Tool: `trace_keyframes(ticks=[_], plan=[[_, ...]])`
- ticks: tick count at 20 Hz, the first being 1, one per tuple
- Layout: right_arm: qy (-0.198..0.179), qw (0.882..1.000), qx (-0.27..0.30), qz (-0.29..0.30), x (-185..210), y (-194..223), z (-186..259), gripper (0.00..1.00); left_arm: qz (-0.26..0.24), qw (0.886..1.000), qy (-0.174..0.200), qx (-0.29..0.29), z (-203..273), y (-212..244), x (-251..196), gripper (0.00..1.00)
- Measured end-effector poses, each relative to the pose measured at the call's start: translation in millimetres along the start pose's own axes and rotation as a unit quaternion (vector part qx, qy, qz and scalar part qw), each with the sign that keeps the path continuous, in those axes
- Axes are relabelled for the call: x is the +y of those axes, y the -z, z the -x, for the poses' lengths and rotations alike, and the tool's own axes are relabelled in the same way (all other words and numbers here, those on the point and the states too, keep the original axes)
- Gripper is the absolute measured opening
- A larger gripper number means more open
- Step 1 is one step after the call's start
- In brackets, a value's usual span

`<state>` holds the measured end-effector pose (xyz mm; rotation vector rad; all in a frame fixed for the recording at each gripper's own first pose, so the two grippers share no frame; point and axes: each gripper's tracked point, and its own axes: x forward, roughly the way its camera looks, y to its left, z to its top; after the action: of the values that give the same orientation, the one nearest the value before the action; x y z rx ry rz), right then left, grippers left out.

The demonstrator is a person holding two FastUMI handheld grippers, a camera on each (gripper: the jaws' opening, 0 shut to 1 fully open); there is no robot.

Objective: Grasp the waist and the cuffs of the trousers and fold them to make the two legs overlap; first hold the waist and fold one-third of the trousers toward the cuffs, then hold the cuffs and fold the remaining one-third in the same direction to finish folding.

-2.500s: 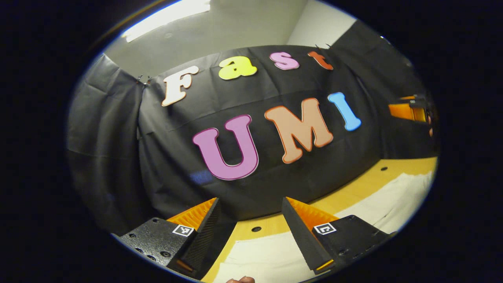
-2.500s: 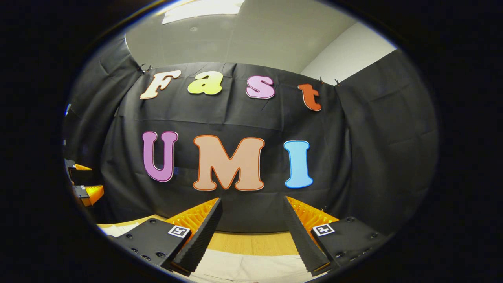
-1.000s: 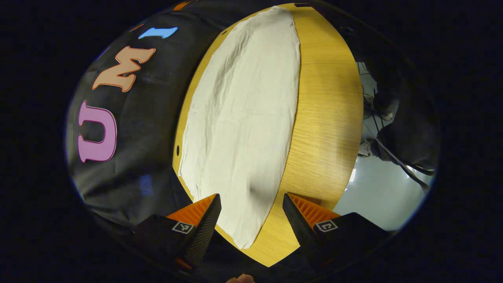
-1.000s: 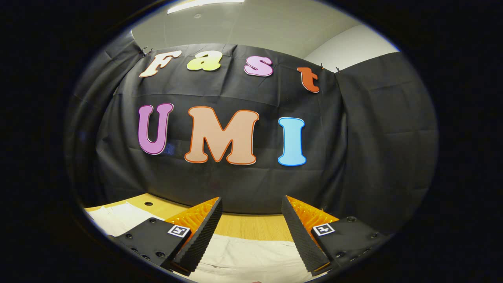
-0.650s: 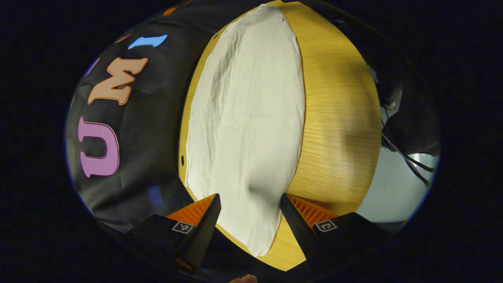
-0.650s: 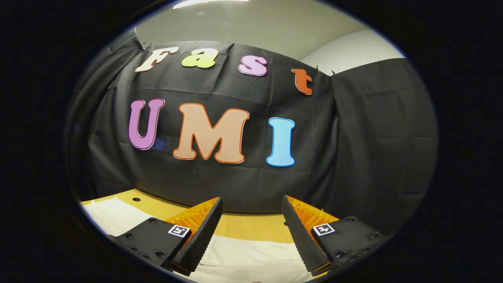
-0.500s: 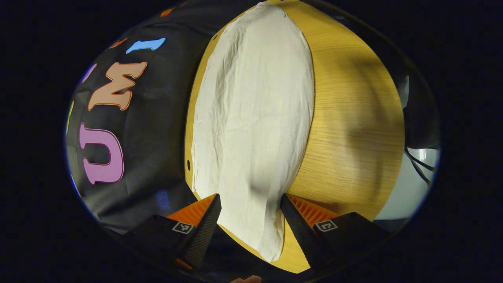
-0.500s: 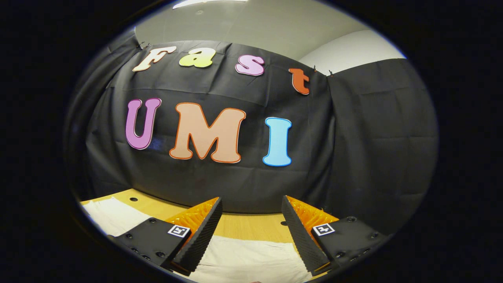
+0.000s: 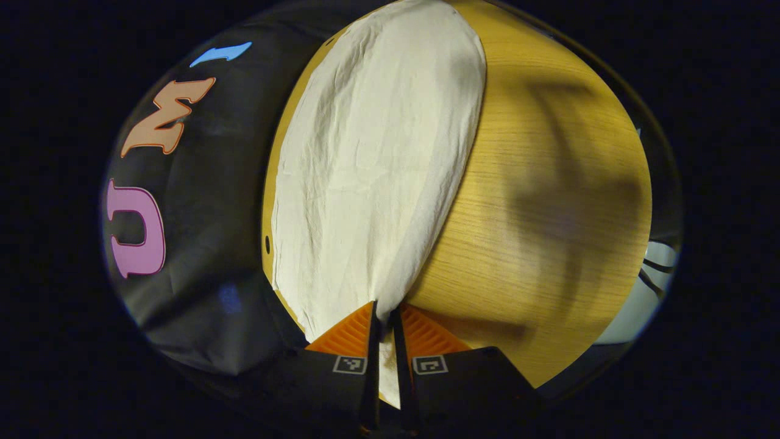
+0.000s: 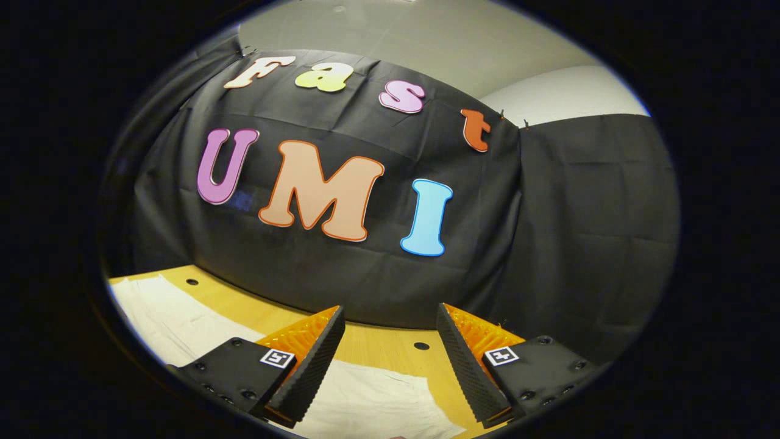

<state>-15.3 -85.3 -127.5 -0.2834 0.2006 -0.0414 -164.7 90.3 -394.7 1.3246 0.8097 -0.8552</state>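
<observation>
Left gripper view, left gripper [image 9: 385, 326] pinching near end of cream, softly creased trousers [image 9: 372, 171] lying lengthwise on wood-grain table [image 9: 536, 201]; right gripper view, right gripper [image 10: 390, 347] spread above trousers [image 10: 372, 402], ribbed fingers [image 10: 311, 360] apart.

The trousers [image 9: 372, 164] were a pale, matt woven cloth, lightly creased and wrinkled, with a soft fold where the left claw [image 9: 384, 317] pinched an edge between its ribbed pads. The table [image 9: 536, 201] was light wood with a fine straight grain and a smooth, faintly satin finish, drilled with small dark holes. In the right gripper view the right claw [image 10: 390, 341] showed finely ridged, rough-textured fingers [image 10: 308, 372] on matt, pebbled mounts that looked like hard plastic, above the same cloth [image 10: 378, 402] and table [image 10: 372, 344].
</observation>
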Motion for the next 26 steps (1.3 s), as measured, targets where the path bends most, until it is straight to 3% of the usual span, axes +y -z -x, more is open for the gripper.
trace_keyframes(ticks=[1,6,16,19,26], plan=[[-0.007,1.000,0.007,0.027,-5,11,2,0.97,0.000,1.000,-0.005,0.001,0,-2,-1,0.06],[-0.032,0.991,0.038,0.122,-20,56,18,0.97,0.023,0.999,-0.024,0.000,-1,-1,-2,0.00],[-0.130,0.955,0.153,0.220,-22,170,66,0.97,0.024,0.999,-0.032,0.012,-2,-1,-3,0.00],[-0.158,0.938,0.185,0.249,-18,203,77,0.97,0.022,0.999,-0.039,0.014,-2,-1,-3,0.00],[-0.231,0.885,0.225,0.335,-5,262,113,0.98,0.006,0.999,-0.049,0.022,-3,-1,-4,0.00]])
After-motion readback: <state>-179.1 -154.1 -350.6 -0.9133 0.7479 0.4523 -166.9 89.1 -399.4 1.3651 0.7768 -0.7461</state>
